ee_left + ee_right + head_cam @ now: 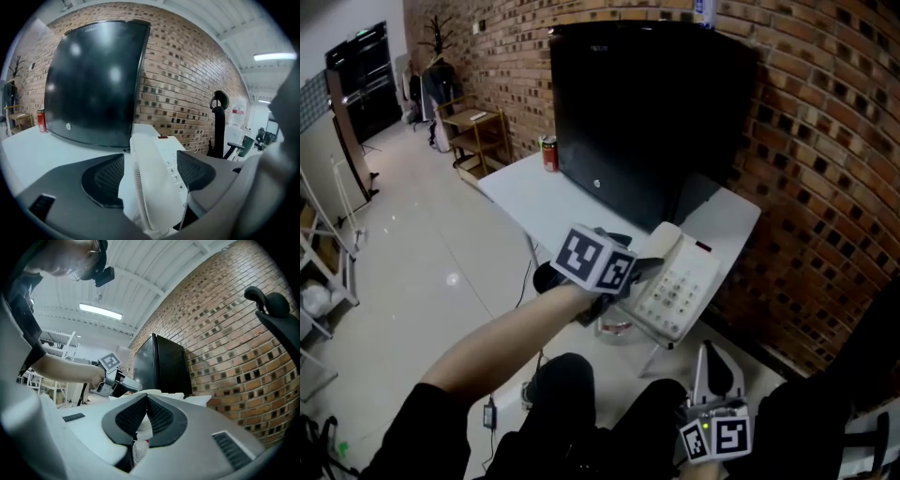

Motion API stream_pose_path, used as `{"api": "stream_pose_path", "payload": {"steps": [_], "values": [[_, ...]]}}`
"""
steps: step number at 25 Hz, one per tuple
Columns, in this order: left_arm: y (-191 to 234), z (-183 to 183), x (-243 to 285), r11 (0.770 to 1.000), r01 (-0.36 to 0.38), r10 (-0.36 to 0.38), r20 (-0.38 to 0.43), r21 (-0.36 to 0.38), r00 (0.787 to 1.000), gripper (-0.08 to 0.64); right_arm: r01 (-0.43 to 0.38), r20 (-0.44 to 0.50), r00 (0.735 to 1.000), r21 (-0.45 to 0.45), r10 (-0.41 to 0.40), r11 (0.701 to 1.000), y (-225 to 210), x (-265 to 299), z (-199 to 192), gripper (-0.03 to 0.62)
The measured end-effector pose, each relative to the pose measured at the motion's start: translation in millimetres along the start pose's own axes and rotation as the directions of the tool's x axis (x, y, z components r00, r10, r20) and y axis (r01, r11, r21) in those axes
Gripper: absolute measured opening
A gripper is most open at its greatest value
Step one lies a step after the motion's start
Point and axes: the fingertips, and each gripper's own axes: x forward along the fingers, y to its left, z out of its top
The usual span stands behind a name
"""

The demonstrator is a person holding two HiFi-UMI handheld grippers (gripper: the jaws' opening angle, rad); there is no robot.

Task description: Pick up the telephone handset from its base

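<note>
A white telephone point(680, 286) sits at the near right corner of the white table point(534, 202). Its handset point(666, 242) lies along the left side of the base, beside the keypad. My left gripper point(642, 272) reaches over that side. In the left gripper view the handset point(154, 187) runs lengthwise between the jaws of the left gripper point(150, 173); they stand open, with the dark pads point(105, 180) on either side of it. My right gripper point(709, 351) hangs low and near, off the table, with its jaws shut point(146, 399) and nothing between them.
A large black screen point(647, 112) stands behind the telephone against the brick wall point(806, 187). A red can point(549, 153) stands at the table's far left. A wooden shelf point(473, 131) is further back on the floor. An office chair point(219, 122) shows to the right.
</note>
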Motion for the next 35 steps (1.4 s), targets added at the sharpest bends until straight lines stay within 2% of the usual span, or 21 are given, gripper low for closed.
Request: {"api": "stream_pose_path", "payload": {"steps": [6,14,20,24,27,35], "values": [[4,-23,26,1.000,-0.016,0.015,-0.118,-0.011,0.993,0.348,-0.007,0.015,1.000,0.037,0.006,0.999,-8,-6,-1,0.011],[5,-24,39,1.000,-0.003,-0.002,-0.168,-0.031,0.986,0.348,-0.005,0.003,1.000,0.055,0.005,0.998,-16,-9,-8,0.011],[3,-22,41,1.000,-0.015,0.011,-0.171,-0.019,0.985,0.305,-0.003,-0.003,1.000,0.066,0.003,0.998,-18,-11,-12,0.011],[5,-19,39,0.998,-0.030,0.021,-0.156,-0.052,0.988,0.286,-0.011,-0.006,1.000,0.069,0.011,0.998,-17,-10,-13,0.011],[5,-15,34,0.996,-0.055,0.045,-0.147,-0.065,0.988,0.242,-0.018,0.001,1.000,0.072,0.018,0.997,-15,-9,-10,0.011],[4,-16,33,0.991,-0.125,0.118,-0.127,-0.045,0.985,0.229,-0.037,0.019,0.999,0.097,0.035,0.995,-12,-15,-12,0.011]]}}
